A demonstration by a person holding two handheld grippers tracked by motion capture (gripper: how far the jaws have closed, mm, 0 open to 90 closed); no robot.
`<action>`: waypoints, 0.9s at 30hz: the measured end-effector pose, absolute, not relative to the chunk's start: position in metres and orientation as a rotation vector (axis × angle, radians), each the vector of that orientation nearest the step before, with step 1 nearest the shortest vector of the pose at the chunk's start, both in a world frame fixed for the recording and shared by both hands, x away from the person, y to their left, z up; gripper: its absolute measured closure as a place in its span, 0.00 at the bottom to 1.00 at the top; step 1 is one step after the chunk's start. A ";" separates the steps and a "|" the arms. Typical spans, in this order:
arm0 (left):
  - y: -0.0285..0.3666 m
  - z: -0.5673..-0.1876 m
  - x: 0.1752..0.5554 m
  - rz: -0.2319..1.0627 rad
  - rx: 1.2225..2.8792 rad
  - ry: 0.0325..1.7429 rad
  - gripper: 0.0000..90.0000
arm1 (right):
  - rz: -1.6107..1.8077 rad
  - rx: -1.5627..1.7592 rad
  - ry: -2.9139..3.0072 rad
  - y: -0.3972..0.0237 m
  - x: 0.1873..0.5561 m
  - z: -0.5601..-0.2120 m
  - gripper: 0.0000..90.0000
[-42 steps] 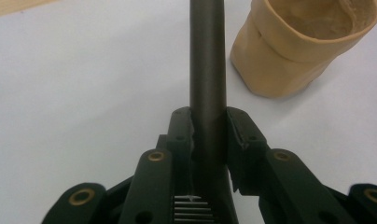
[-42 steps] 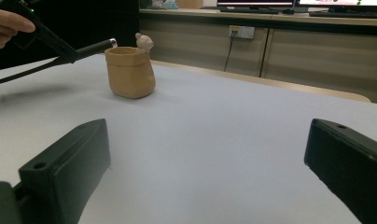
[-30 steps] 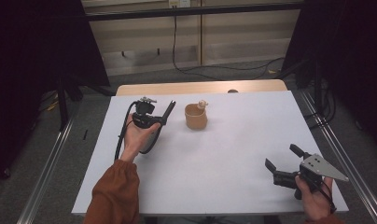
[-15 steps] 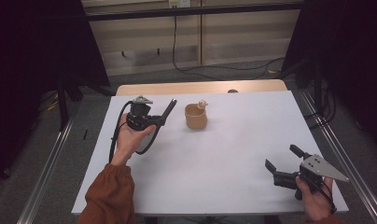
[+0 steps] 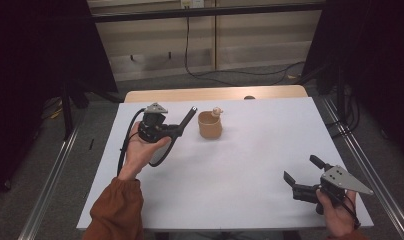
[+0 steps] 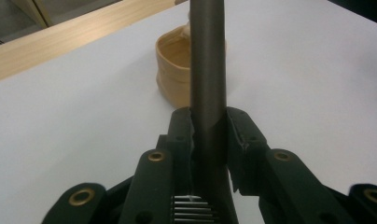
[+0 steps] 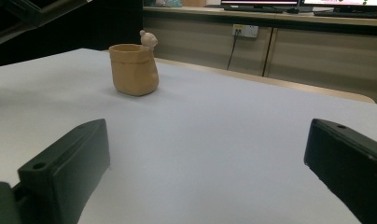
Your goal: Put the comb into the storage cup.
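Dark rod (image 6: 207,70), round and matte, sits clamped between the jaws of the left gripper (image 6: 209,128); both pads press its sides in the left gripper view. Its top runs out of that frame, and its lower end is lost behind the jaw bases. In the high view the rod (image 5: 188,116) slants up and toward the tan cup (image 5: 209,126), tip just beside the rim; contact cannot be judged. The left gripper (image 5: 176,130) is held above the white table (image 5: 250,165) in the left hand (image 5: 140,152).

Tan cup stands upright on the table's far half, left of centre. A small pale figure (image 7: 148,40) sits at its rim; details too small to read. In the left gripper view the rod covers the middle of the cup (image 6: 172,70).

Right gripper (image 5: 302,170), in the right hand (image 5: 335,212) at the near right corner, has jaws spread wide with nothing between them. Its two jaws are cut off by the bottom edge in the right gripper view.
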State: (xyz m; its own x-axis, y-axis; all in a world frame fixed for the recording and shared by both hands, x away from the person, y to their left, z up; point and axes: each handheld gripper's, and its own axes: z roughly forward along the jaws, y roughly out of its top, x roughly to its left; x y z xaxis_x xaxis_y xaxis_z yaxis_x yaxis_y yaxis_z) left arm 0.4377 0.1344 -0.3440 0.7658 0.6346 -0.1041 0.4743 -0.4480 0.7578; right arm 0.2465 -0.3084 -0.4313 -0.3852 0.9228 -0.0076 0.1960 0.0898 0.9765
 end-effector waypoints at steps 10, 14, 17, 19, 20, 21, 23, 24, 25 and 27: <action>0.114 -0.332 0.420 0.236 2.169 0.682 0.81 | 1.328 1.086 1.725 -0.306 0.247 -0.432 0.00; 0.110 -0.340 0.422 0.199 2.195 0.682 0.81 | 1.320 1.081 1.717 -0.306 0.247 -0.432 0.00; 0.107 -0.340 0.419 0.196 2.204 0.643 0.81 | 1.319 1.072 1.718 -0.306 0.247 -0.431 0.00; 0.106 -0.338 0.416 0.179 2.188 0.636 0.81 | 1.309 1.061 1.726 -0.305 0.246 -0.430 0.00; 0.106 -0.338 0.415 0.179 2.186 0.634 0.81 | 1.309 1.055 1.730 -0.304 0.246 -0.430 0.00; 0.105 -0.338 0.414 0.169 2.197 0.622 0.81 | 1.315 1.053 1.733 -0.304 0.246 -0.430 0.00; 0.103 -0.339 0.411 0.166 2.194 0.608 0.81 | 1.329 1.058 1.743 -0.303 0.247 -0.430 0.00; 0.102 -0.339 0.410 0.153 2.190 0.606 0.81 | 1.349 1.088 1.739 -0.300 0.248 -0.429 0.00; 0.101 -0.338 0.409 0.147 2.185 0.608 0.81 | 1.349 1.088 1.739 -0.300 0.248 -0.429 0.00; 0.100 -0.338 0.408 0.120 2.171 0.598 0.81 | 1.364 1.098 1.762 -0.297 0.248 -0.428 0.00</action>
